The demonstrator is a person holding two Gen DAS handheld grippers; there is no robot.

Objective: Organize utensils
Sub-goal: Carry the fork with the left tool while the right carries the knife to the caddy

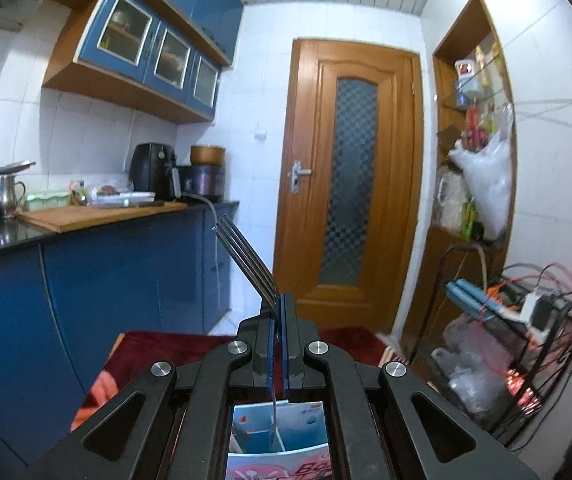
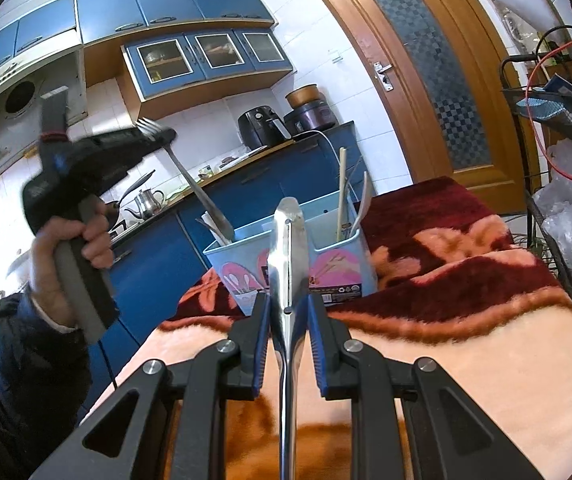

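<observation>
Right wrist view, left to right: your left hand [image 2: 70, 256] holds the left tongs [image 2: 164, 136] raised at far left, closed tight on a fork [image 2: 200, 196] just below its tines; the handle slants down right, its tip at the rim of the blue utensil holder [image 2: 331, 268]. That holder stands on the blanket-covered tabletop [image 2: 465, 344], at its far end, with chopsticks [image 2: 341, 196] upright in its right compartment. At centre, your right tongs [image 2: 289, 320] stand partly open, their blue pads pressing a shiny metal utensil [image 2: 289, 256] that points toward the holder.
</observation>
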